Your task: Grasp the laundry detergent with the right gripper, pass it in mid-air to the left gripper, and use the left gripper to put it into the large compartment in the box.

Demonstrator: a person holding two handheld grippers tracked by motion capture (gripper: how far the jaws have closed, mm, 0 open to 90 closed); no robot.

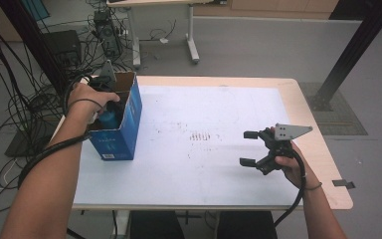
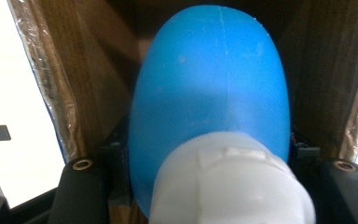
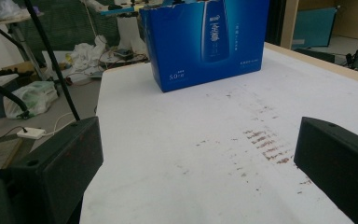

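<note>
left gripper [image 1: 110, 110] clenched on blue bottle [image 2: 209, 88] between box [image 1: 124, 130] walls; right gripper [image 1: 251, 148] agape, well apart

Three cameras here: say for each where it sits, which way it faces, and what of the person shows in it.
High view: above the person's side, looking forward and down on the table; both forearms, left gripper inside the blue box, right gripper open.
Left gripper view: on the left gripper, facing into the box; fingers flank a blue bottle.
Right gripper view: on the right gripper, facing across the table; two fingers.
Shared: high and right gripper views both show the box and brown marks.
</note>
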